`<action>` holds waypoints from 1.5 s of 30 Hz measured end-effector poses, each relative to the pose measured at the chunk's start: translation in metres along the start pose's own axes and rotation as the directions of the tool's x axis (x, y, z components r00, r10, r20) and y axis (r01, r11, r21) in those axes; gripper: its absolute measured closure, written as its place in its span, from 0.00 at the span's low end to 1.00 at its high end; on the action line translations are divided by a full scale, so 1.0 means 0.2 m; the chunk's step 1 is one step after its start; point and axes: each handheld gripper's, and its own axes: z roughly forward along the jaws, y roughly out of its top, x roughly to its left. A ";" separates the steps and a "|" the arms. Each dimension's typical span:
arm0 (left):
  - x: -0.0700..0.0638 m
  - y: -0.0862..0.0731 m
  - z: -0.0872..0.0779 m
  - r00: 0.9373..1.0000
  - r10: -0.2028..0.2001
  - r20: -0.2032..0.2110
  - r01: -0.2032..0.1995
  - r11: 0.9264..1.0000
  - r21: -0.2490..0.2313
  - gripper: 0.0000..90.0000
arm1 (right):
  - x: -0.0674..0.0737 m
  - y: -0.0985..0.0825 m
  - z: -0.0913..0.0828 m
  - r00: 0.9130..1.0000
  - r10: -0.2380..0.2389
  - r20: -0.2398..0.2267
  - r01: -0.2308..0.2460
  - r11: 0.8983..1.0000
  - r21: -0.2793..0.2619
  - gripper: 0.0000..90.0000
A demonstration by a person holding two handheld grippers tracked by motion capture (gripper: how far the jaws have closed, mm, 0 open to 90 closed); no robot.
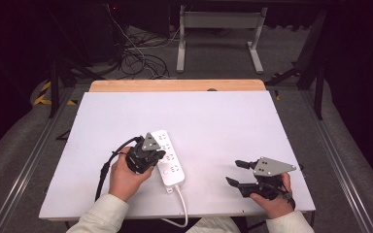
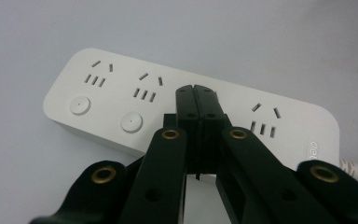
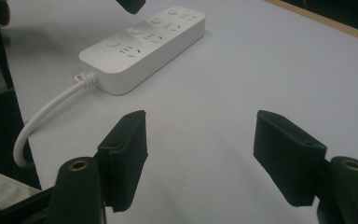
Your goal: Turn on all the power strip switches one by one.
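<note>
White board covers the table (image 1: 213,116), with a strip of bare wood along its far edge and a dark room behind, cables tangled on the floor at about eleven o'clock. On the board, at roughly seven o'clock from its middle, lies a white power strip (image 1: 169,158), flat, sockets and round buttons facing up, its cord (image 1: 180,199) running off the near edge toward the person.

The left gripper (image 1: 151,149) hangs right over the strip with its jaws pressed together and nothing between them; in the left gripper view the closed tips (image 2: 196,95) sit above the strip's top face (image 2: 121,93), near the middle sockets, and I can't say for sure whether they touch it. The right gripper (image 1: 238,172) is well apart at four o'clock, low over the bare board, jaws spread wide and empty (image 3: 200,140).

That strip looks like hard, smooth plastic: stiff, fairly light, and likely to skate on the slick board if prodded from one side. I'd take it across its narrow width, on the long side walls, near the middle so it doesn't swing. The cord is the one springy part and may tug the near end around. Closed tips like these would suit pressing a button better than lifting.
</note>
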 end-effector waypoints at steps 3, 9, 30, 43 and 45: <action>0.00 0.01 -0.01 1.000 0.007 0.002 -0.007 1.000 0.001 1.00 | 0.00 0.00 0.00 1.000 -0.001 -0.001 0.001 1.000 0.003 0.40; 0.00 0.02 -0.02 1.000 0.005 0.006 -0.005 1.000 -0.005 1.00 | 0.00 0.00 0.00 1.000 -0.001 -0.001 0.001 1.000 0.003 0.40; 0.17 0.04 0.06 0.997 -0.058 -0.050 0.057 0.998 -0.024 1.00 | 0.00 -0.01 0.01 1.000 0.005 -0.004 -0.005 1.000 0.006 0.40; 0.20 0.01 0.12 0.996 -0.075 -0.056 0.076 0.997 0.018 1.00 | -0.01 -0.01 0.01 1.000 0.008 0.002 -0.008 1.000 0.003 0.39; 0.20 0.00 0.13 0.996 -0.073 -0.055 0.074 0.997 0.023 1.00 | -0.01 -0.01 0.01 1.000 0.008 0.002 -0.008 1.000 0.004 0.39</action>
